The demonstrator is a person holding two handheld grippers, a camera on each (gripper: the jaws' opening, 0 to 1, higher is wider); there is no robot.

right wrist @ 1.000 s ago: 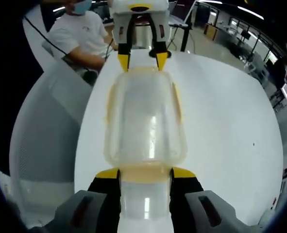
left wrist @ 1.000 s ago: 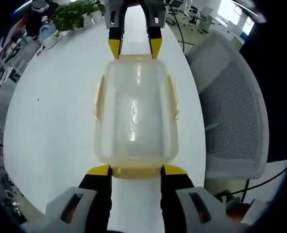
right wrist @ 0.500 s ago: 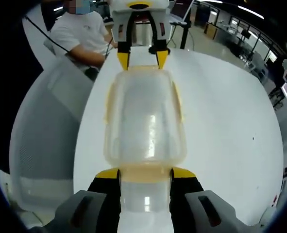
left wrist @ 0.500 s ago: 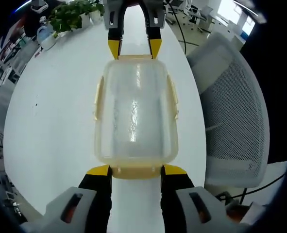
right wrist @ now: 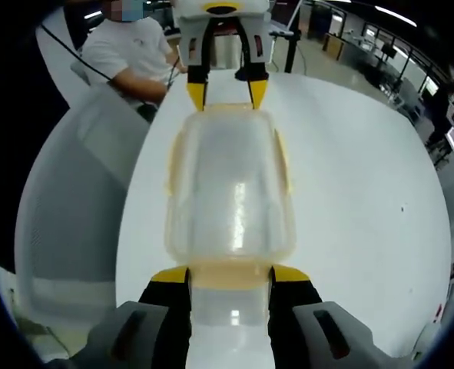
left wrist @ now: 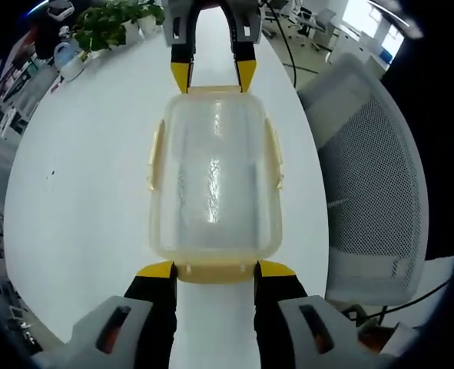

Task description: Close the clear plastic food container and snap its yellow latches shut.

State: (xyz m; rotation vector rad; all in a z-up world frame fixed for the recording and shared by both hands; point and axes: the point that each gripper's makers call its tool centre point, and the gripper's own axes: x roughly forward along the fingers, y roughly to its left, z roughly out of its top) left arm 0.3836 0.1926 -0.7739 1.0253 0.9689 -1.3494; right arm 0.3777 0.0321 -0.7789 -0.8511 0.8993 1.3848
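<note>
The food container [left wrist: 213,184] sits on the bench [left wrist: 81,192] near one edge, between the left gripper [left wrist: 215,270] and right gripper [left wrist: 211,77]; an office chair [left wrist: 372,169] stands beside that edge.

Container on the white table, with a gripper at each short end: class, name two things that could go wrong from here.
1. Both grippers, left and right, sit at opposite end latches of the container. Uneven pushing could slide it across the smooth table.
2. The side latches appear to stand out from the walls, apparently unsnapped. Pressing only the ends might leave the lid unsealed along its sides.
</note>
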